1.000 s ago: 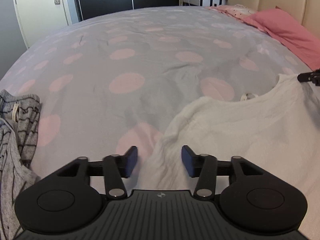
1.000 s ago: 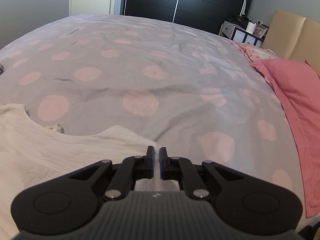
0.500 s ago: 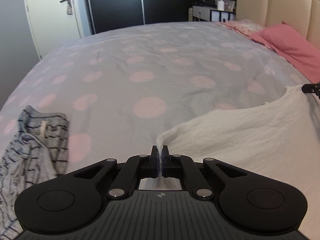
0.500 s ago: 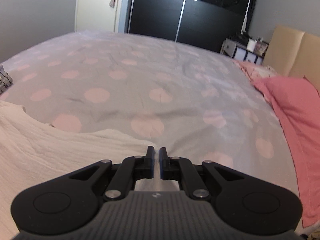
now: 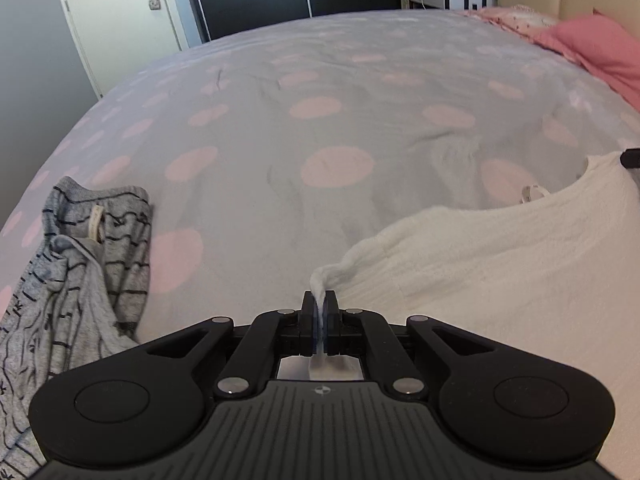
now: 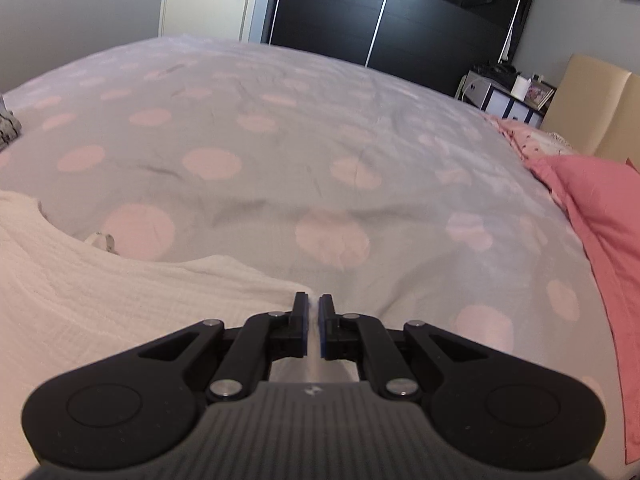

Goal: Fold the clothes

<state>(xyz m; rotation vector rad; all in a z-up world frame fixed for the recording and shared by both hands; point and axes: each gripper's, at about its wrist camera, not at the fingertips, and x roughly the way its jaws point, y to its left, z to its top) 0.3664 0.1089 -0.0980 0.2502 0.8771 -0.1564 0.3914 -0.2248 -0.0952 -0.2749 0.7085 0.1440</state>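
**Two hand-held grippers pinching one white garment on the bed**

I am holding two hand-held grippers over the bed (image 5: pixel 360 92), one in each hand. My left hand-held gripper (image 5: pixel 319 304) is pinching a corner of the white garment (image 5: pixel 500 264) between its pads, its jaws pressed together on a small peak of cloth that is rising just ahead of the fingertips. My right hand-held gripper (image 6: pixel 313 308) is keeping its jaws nearly together, with only a narrow slit between the blue pads; the other corner of the white garment (image 6: pixel 140 292) is reaching in right at its left fingertip, and cloth is showing below the jaws, so it seems to be gripping that edge.

The one white garment is stretching between my two grippers, its curved neckline lying ahead of both. One striped grey garment (image 5: pixel 80 264) is lying crumpled to the left of my left gripper, apart from the white one. One pink pillow (image 6: pixel 600 216) is lying far to the right of my right gripper.
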